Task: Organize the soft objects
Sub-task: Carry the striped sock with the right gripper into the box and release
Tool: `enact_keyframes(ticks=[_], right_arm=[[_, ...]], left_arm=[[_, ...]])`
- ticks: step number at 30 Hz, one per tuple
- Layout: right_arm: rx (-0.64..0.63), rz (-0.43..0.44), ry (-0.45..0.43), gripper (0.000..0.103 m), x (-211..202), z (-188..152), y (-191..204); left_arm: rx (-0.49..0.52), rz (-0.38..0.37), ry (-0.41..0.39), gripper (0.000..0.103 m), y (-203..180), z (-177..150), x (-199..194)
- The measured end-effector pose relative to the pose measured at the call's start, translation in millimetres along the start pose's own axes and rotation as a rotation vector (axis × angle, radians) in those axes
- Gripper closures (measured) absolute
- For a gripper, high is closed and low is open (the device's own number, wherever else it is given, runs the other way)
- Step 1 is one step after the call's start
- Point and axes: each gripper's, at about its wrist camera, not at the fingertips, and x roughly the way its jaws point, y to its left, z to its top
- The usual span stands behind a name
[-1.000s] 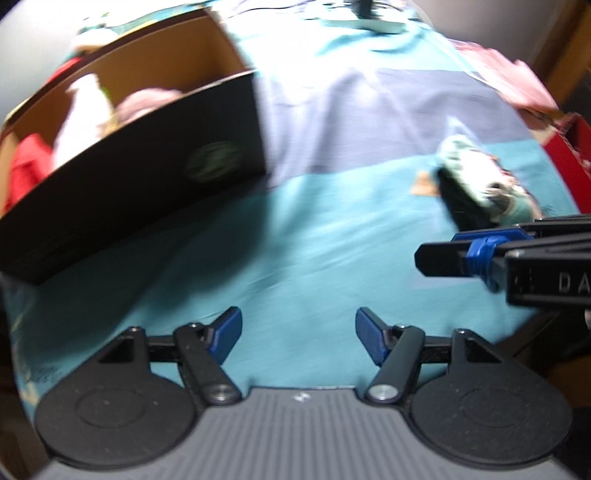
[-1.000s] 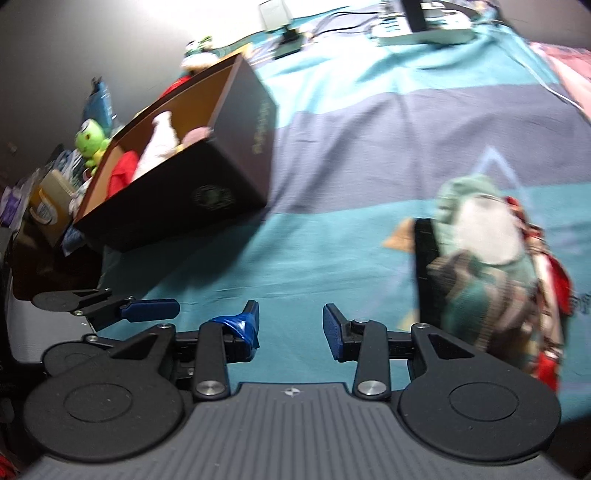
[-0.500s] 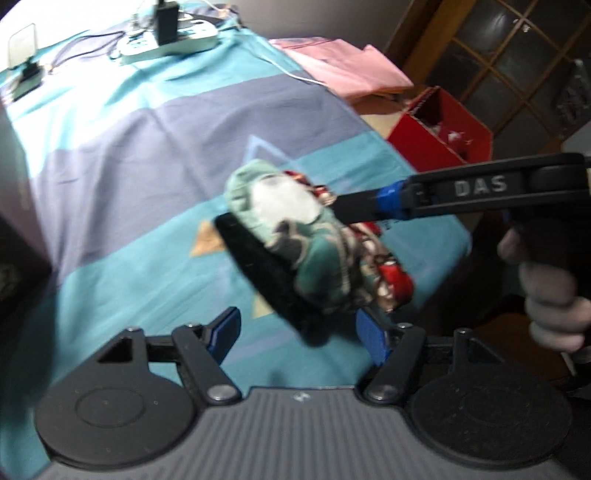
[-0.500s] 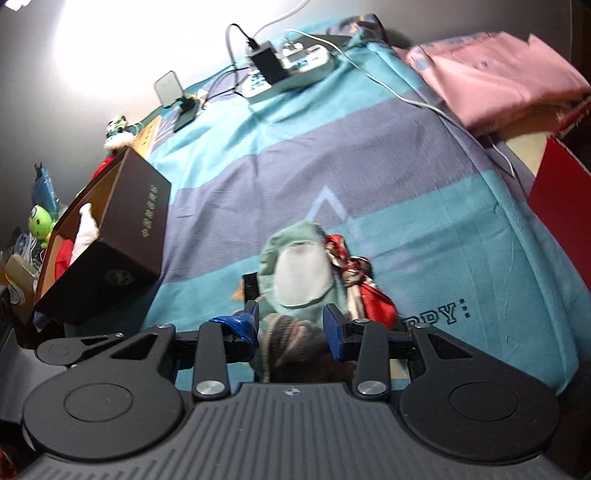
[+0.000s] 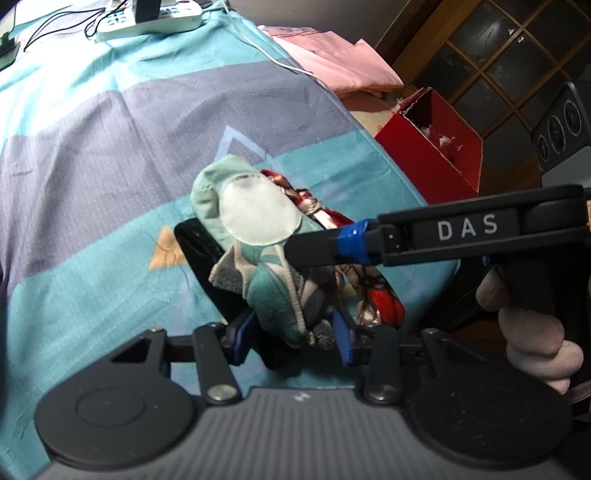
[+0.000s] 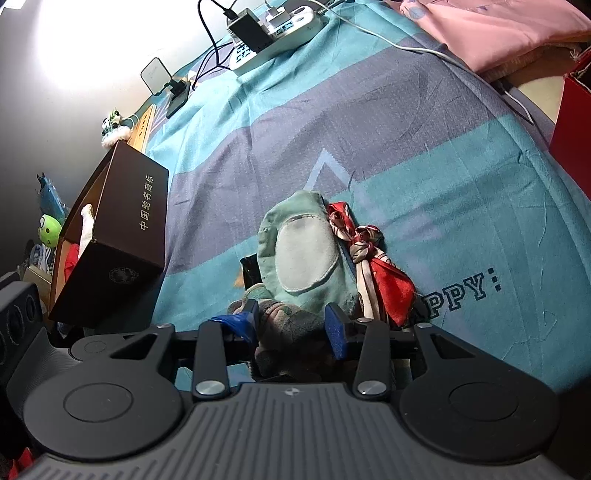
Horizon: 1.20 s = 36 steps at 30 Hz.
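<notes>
A green slipper-like soft item [image 5: 255, 218] with a pale oval patch lies on the blue cloth, on a black flat thing [image 5: 207, 258], beside a red patterned scarf [image 5: 373, 291]. My left gripper [image 5: 291, 332] has its blue pads either side of the green item's near end; the jaws stand apart. My right gripper [image 6: 291, 325] also straddles the green item [image 6: 303, 254], pads close against its grey-green end. The right gripper's finger [image 5: 332, 247] crosses the left wrist view. The scarf [image 6: 380, 277] lies to the right.
A dark cardboard box [image 6: 122, 236] holding soft toys stands at the left on the bed. A power strip [image 6: 273, 33] with cables lies at the far edge. Pink folded cloth [image 5: 332, 59] and a red box [image 5: 432, 140] are at the right, off the bed.
Both grippers swung from the box toward the green item and moved in. The pads now stand either side of it, closer than half a second ago.
</notes>
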Motion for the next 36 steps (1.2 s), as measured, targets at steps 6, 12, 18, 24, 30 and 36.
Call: enact_keyframes(ticks=[6, 12, 18, 24, 30, 36], right_arm=[[-0.045, 0.023, -0.004, 0.08, -3, 3, 21], [-0.141, 0.098, -0.006, 0.08, 4, 6, 73], [-0.269, 0.187, -0.02, 0.08, 18, 13, 145], [-0.373, 0.284, -0.044, 0.08, 37, 26, 217], [-0.47, 0.301, -0.116, 0.08, 63, 42, 274], [-0.468, 0.228, -0.156, 0.08, 99, 67, 292]], left_arm=[[0.017, -0.003, -0.046, 0.065, 10, -4, -25], [-0.004, 0.059, -0.126, 0.065, 34, -18, -75], [-0.068, 0.135, -0.232, 0.065, 72, -34, -138], [-0.11, 0.231, -0.348, 0.065, 115, -40, -199], [-0.158, 0.275, -0.428, 0.065, 173, -31, -237], [-0.212, 0.231, -0.431, 0.065, 228, -2, -227]])
